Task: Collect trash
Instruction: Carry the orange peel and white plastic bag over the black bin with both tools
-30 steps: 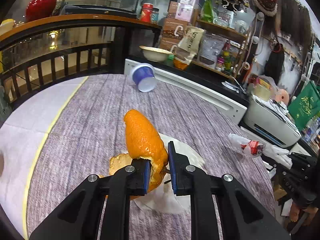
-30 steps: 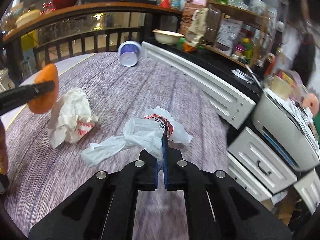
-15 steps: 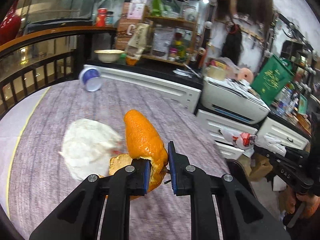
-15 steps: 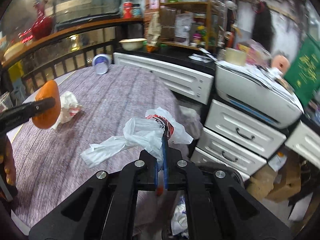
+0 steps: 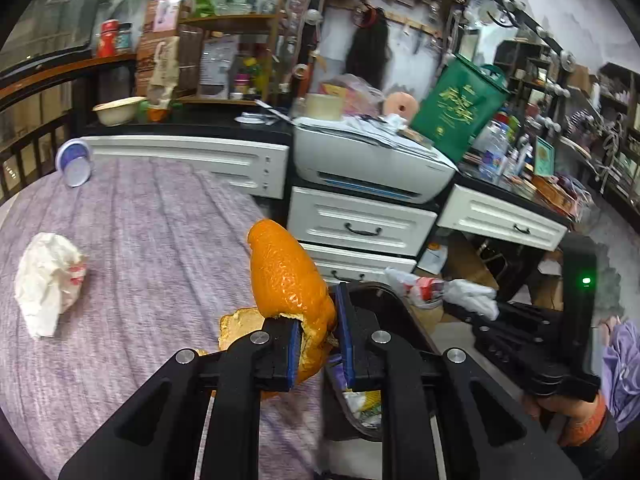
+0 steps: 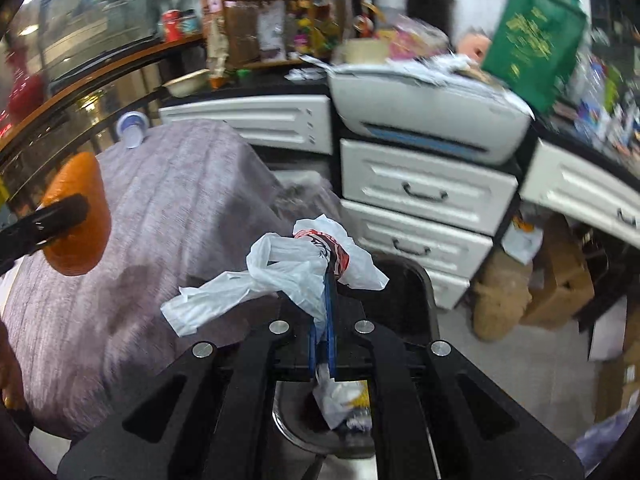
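My left gripper (image 5: 318, 344) is shut on an orange peel (image 5: 286, 276) and holds it above the table's right edge, beside a black trash bin (image 5: 384, 300). My right gripper (image 6: 324, 320) is shut on a crumpled white plastic bag (image 6: 288, 268) and holds it over the bin (image 6: 404, 280), which has trash inside. The peel also shows in the right wrist view (image 6: 78, 220), at the left. The right gripper with its bag shows in the left wrist view (image 5: 436, 292). A crumpled white paper wrapper (image 5: 46, 280) lies on the purple tablecloth (image 5: 140, 240).
A tipped blue and white cup (image 5: 74, 160) lies at the table's far edge. White drawer cabinets (image 5: 360, 228) and a printer (image 5: 368, 160) stand behind the bin. Cardboard boxes (image 6: 560, 280) sit on the floor at the right.
Both grippers have swung right, from over the table to its right edge and the bin, each still holding its trash. The paper wrapper stays on the table, farther left in view.
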Available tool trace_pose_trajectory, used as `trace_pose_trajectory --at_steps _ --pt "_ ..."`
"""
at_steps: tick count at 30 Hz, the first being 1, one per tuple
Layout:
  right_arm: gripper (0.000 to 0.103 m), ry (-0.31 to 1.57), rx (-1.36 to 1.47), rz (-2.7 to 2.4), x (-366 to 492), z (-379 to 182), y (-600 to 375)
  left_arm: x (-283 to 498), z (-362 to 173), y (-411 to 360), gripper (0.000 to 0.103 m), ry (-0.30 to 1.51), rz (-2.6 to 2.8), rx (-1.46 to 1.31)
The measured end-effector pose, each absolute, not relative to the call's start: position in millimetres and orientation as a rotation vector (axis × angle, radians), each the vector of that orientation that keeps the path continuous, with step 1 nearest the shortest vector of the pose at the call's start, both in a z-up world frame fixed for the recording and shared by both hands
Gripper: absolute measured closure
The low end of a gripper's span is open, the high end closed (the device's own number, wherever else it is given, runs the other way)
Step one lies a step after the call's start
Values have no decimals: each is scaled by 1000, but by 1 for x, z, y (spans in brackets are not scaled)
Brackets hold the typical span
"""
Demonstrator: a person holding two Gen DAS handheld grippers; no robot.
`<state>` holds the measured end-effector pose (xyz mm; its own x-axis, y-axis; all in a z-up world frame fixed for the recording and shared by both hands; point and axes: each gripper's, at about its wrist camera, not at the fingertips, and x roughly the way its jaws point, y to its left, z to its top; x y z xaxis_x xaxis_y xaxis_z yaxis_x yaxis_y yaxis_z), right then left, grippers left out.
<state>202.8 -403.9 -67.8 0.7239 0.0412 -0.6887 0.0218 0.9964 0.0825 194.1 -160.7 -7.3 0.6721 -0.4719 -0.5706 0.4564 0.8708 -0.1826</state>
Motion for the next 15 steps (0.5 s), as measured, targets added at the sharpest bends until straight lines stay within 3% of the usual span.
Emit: trace_pose_trajectory --at_steps 15 --pt "99 1061 154 -80 232 -202 -435 170 -46 -237 87 752 -647 67"
